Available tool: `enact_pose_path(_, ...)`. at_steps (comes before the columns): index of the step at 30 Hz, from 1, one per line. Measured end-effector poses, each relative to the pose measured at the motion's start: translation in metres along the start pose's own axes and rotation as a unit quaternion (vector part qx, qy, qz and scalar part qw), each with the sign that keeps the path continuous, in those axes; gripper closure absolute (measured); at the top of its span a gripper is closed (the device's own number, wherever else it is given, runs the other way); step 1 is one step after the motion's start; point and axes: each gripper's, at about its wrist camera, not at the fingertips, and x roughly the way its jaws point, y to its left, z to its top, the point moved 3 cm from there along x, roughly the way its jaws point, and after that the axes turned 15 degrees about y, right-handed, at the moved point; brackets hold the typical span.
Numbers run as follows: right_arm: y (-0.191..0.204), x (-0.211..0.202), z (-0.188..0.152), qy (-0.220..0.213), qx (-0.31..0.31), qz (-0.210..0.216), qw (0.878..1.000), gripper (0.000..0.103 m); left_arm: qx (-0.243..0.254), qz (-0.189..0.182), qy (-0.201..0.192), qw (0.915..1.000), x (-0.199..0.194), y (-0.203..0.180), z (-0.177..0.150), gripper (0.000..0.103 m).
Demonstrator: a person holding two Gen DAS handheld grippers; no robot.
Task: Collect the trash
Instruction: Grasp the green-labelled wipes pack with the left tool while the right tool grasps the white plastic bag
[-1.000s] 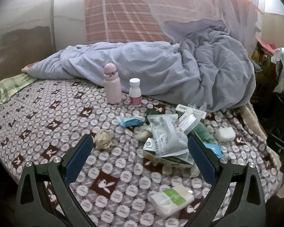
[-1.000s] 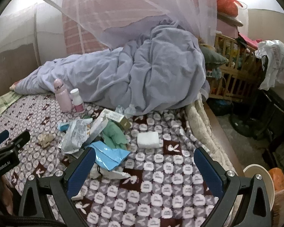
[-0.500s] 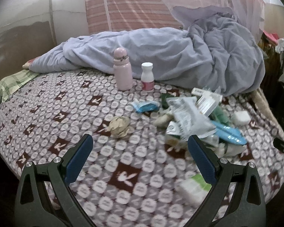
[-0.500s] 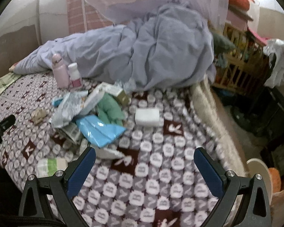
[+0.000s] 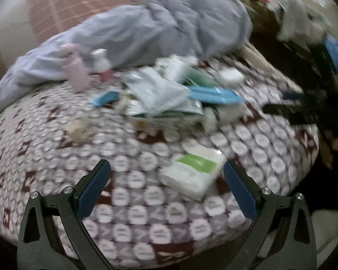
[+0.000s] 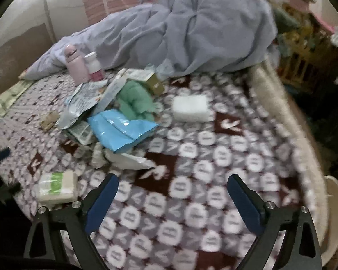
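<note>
A pile of trash lies on a patterned bed blanket point(image 6: 191, 202): a blue packet point(image 6: 121, 132), silver and white wrappers point(image 6: 83, 103), a green cloth point(image 6: 135, 101), a white foam block point(image 6: 190, 108), a crumpled brown paper point(image 6: 48, 120) and a white-green tissue pack point(image 6: 56, 185). My left gripper point(image 5: 166, 180) is open and empty, just in front of the tissue pack point(image 5: 191, 171). My right gripper point(image 6: 172, 193) is open and empty above the blanket, right of the pile. The left wrist view is blurred.
A pink bottle point(image 6: 75, 64) and a white pill bottle point(image 6: 93, 65) stand behind the pile. A rumpled lilac duvet point(image 6: 191, 27) fills the back of the bed. A wooden rack point(image 6: 304, 51) and dark clutter stand off the bed's right edge.
Both grippers have moved forward and lower toward the bed. The left view has swung right, so the tissue pack now sits between its fingers. Nothing has been picked up.
</note>
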Motion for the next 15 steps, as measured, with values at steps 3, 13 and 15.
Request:
enact_pose_path(3, 0.013, 0.016, 0.007, 0.015, -0.028, 0.023, 0.999, 0.014, 0.037, 0.005, 0.022, 0.9991, 0.018, -0.016, 0.002, 0.003)
enact_pose_path(13, 0.047, 0.057, 0.032, 0.044, -0.086, 0.071, 0.993, 0.055, 0.050, -0.046, 0.071, 0.9951, 0.050, -0.019, 0.010, 0.043)
enact_pose_path(15, 0.050, 0.061, 0.030, 0.052, -0.090, 0.088, 0.991, 0.069, 0.050, -0.048, 0.076, 0.9947, 0.054, -0.019, 0.009, 0.049)
